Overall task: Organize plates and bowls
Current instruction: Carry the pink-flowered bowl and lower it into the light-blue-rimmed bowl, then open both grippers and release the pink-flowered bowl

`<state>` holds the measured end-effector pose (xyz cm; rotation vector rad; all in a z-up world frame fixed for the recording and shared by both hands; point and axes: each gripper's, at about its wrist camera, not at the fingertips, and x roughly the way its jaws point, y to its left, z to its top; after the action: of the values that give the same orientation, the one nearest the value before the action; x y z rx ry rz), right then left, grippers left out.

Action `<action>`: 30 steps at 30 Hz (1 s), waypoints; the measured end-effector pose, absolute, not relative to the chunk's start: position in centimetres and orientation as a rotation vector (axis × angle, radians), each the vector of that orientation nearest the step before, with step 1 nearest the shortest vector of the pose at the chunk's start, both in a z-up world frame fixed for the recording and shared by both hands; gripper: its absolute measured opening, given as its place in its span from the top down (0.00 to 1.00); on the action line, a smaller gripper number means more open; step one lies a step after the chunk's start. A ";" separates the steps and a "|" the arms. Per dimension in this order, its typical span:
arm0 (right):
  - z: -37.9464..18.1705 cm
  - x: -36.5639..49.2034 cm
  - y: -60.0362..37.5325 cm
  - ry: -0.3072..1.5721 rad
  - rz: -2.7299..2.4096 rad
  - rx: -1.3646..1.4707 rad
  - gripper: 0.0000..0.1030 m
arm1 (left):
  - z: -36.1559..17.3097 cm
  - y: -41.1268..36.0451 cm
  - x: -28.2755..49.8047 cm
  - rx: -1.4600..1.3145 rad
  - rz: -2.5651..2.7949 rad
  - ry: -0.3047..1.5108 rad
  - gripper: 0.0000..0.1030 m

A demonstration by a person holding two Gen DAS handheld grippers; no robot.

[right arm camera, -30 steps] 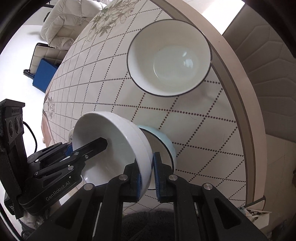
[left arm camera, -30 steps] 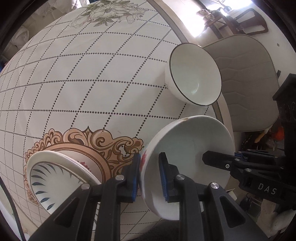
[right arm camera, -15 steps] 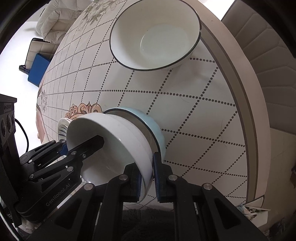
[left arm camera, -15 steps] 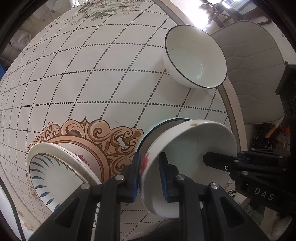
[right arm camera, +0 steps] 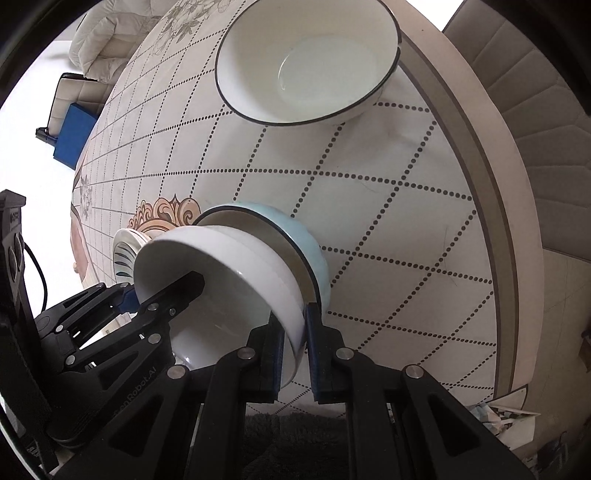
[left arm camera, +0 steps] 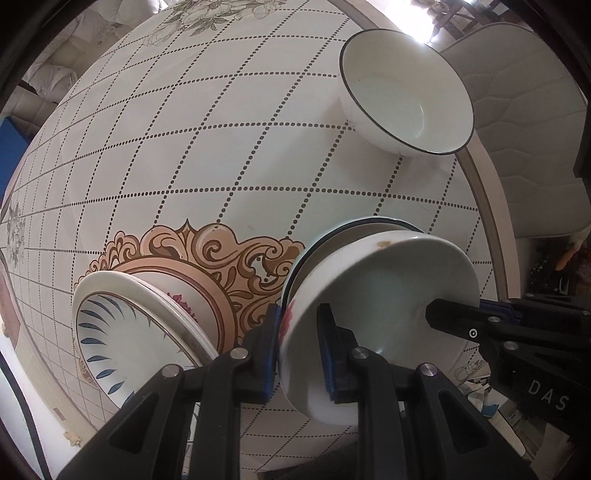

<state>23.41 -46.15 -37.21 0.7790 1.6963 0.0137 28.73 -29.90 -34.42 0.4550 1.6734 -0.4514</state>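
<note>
The white bowl (left arm camera: 373, 306) hung tilted just over the pale blue bowl (right arm camera: 295, 236) on the counter (left arm camera: 229, 147), its base turned toward that bowl's mouth. We held it from both sides: our left tongs (left arm camera: 298, 345) pinched its near rim, our right tongs (right arm camera: 294, 345) the opposite rim. As we judged it, nesting needed a level, centred descent; the black-rimmed bowl (left arm camera: 402, 92) stood well apart and the stacked plates (left arm camera: 136, 325) sat beside.

A: What carries it all?
B: A round desk (left arm camera: 229, 155) with a white dotted-grid cloth and a tan scroll ornament (left arm camera: 236, 258).
A: And beside it?
B: A grey quilted chair (left arm camera: 532, 147), a blue box (right arm camera: 72, 136), a pale sofa (right arm camera: 99, 33).
</note>
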 end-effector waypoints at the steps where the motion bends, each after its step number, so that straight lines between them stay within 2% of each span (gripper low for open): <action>1: -37.2 23.5 -46.2 1.700 0.016 0.778 0.87 | -34.4 -29.9 28.7 0.447 -0.450 1.675 0.83; 15: -37.4 23.3 -47.0 1.710 0.010 0.797 0.85 | -34.1 -27.7 29.1 0.391 -0.444 1.702 0.83; 23: -35.4 24.1 -47.3 1.686 0.020 0.710 0.85 | -30.1 -26.3 30.7 0.384 -0.404 1.632 0.82; 25: -34.1 24.6 -48.1 1.648 -0.006 0.665 0.76 | -28.9 -26.5 31.4 0.386 -0.393 1.600 0.82; 26: -33.4 24.9 -48.7 1.619 -0.016 0.658 0.58 | -28.4 -26.7 31.9 0.377 -0.389 1.584 0.80; 27: -32.8 25.3 -49.3 1.591 -0.022 0.656 0.29 | -28.0 -26.8 32.5 0.360 -0.387 1.566 0.74; 28: -32.3 25.7 -50.1 1.556 -0.020 0.663 0.14 | -27.6 -27.1 33.1 0.346 -0.389 1.552 0.69; 29: -31.9 26.1 -50.8 1.521 -0.015 0.669 0.00 | -27.5 -27.5 33.8 0.333 -0.398 1.542 0.67; 30: -31.6 26.7 -51.6 1.503 -0.025 0.664 0.00 | -27.4 -28.0 34.6 0.321 -0.404 1.536 0.63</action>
<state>26.66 -51.63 -31.56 0.6644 1.5032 -0.0246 34.57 -27.95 -27.39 0.3212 1.5358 -0.4045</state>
